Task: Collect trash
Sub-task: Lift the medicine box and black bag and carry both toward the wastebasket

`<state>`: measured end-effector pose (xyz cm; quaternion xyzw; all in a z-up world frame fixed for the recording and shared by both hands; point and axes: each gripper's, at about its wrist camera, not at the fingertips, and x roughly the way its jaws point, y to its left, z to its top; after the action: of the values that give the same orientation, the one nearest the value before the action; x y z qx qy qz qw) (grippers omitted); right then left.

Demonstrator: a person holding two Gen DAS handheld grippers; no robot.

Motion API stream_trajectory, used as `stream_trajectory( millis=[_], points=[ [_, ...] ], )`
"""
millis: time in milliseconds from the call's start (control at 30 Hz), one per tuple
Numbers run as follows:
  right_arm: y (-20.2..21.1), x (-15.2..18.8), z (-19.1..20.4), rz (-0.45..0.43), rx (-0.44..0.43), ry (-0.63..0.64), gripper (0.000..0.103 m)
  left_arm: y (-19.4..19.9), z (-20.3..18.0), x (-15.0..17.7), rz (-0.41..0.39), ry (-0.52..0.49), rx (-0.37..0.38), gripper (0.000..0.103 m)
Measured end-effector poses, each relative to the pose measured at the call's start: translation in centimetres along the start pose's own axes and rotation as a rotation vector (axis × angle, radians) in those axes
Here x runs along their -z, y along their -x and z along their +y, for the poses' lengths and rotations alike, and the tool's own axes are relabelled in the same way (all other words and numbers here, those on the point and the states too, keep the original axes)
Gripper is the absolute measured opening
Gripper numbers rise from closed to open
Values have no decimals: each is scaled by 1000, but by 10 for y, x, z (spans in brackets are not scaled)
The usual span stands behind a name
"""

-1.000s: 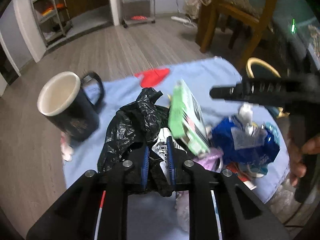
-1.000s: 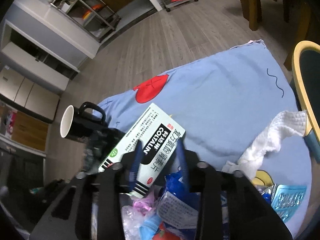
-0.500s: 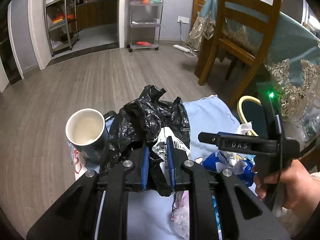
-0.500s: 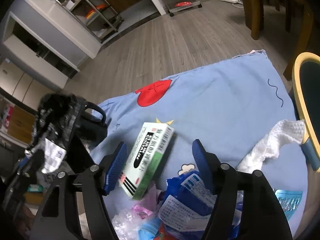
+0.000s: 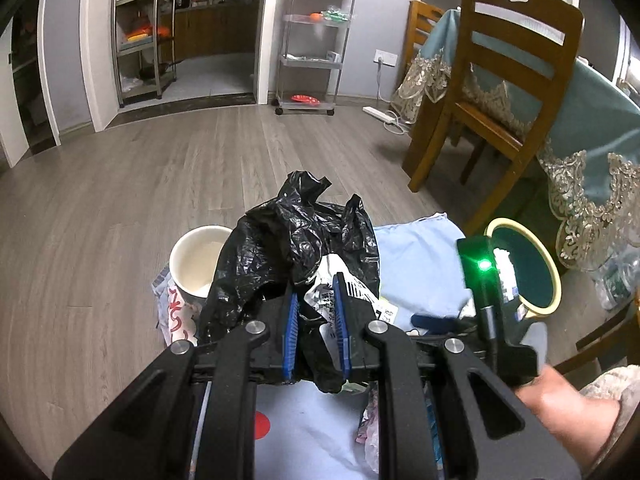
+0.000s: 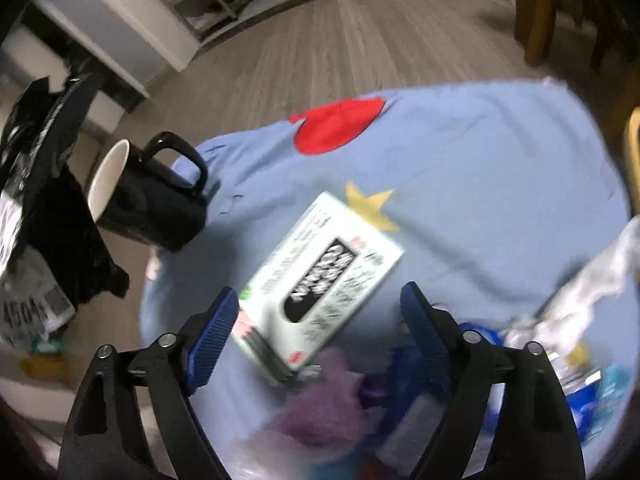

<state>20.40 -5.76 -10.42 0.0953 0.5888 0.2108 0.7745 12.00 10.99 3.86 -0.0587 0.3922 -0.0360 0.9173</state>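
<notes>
Left gripper (image 5: 316,326): pinched on a black trash bag (image 5: 296,236), held above the blue cloth (image 5: 416,264).
Right gripper (image 6: 318,332): jaws just spread wide, nothing gripped.
Box (image 6: 320,280): lying flat on the cloth beside the mug (image 6: 148,200).

bag (image 5: 296,236): thin glossy black plastic, crinkled
mug (image 6: 148,200): glossy black ceramic
box (image 6: 320,276): smooth printed card
cloth (image 6: 480,168): matt blue fabric
floor (image 5: 160,168): grey wood-look planks

Black bag (image 5: 296,236), black white-lined mug (image 6: 148,200), light-blue cloth (image 6: 480,152) with red patch.
</notes>
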Motion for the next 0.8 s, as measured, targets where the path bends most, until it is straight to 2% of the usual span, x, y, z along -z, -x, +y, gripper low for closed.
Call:
stream_trajectory(
  millis=[100,167,267,433,533,600,733,800],
  points=[
    [-10,-2,13,14,39,0,92,4,5,-3,-15,21,6,15],
    [-19,-4,15,18,103,-16,93,10,6,-7,-37,32,10,15],
    [-30,-2,14,5,111,-60,95,20,9,-10,-71,50,20,15],
    [-52,-12,29,0,217,-68,97,30,12,-17,-100,73,52,15],
    [-69,-15,42,56,291,5,97,31,11,-20,-102,79,65,15],
    [-73,-12,51,49,344,83,91,31,11,-21,-104,81,71,15],
    [-59,-10,51,1,302,109,83,33,7,-24,-106,64,71,15],
    [-36,-9,47,-52,238,89,82,33,4,-24,-107,54,67,15]
  ],
)
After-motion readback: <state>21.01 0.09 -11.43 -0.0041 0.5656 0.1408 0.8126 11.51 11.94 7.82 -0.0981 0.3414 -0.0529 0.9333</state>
